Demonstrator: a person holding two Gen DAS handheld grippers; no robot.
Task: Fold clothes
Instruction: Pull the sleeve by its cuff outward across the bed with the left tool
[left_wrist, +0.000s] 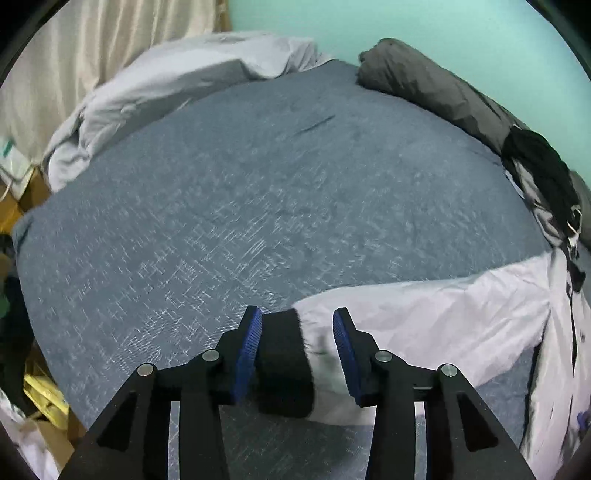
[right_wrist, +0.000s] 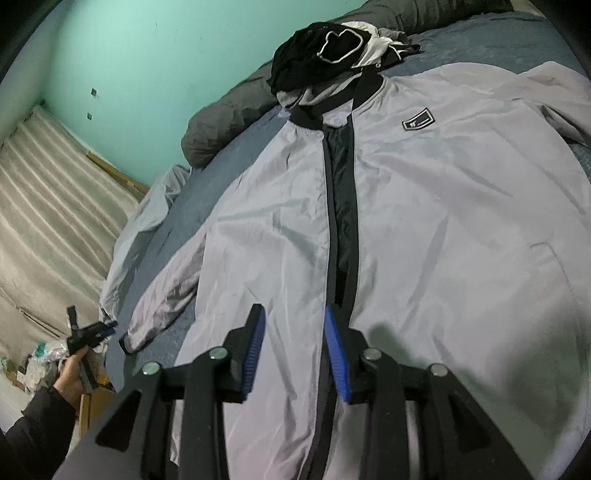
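Mint-green walls are backing the blue bed (right_wrist: 207, 177); the left gripper (left_wrist: 297, 347), half-open, is straddling the pale grey jacket's (right_wrist: 443, 221) black ribbed cuff (left_wrist: 284, 365) unpinched; the right gripper (right_wrist: 295, 347) is hovering half-open, empty, at lower centre; regripping squarely should help.

Mint-green wall (right_wrist: 122, 66), beige curtain (left_wrist: 92, 40), blue-grey bedcover (left_wrist: 258, 184), dark bolster (left_wrist: 436, 92) along the wall.

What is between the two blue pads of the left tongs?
The jacket's black cuff and a bit of its pale sleeve sit between the pads of the left tongs, which look open. The left wrist view shows this.
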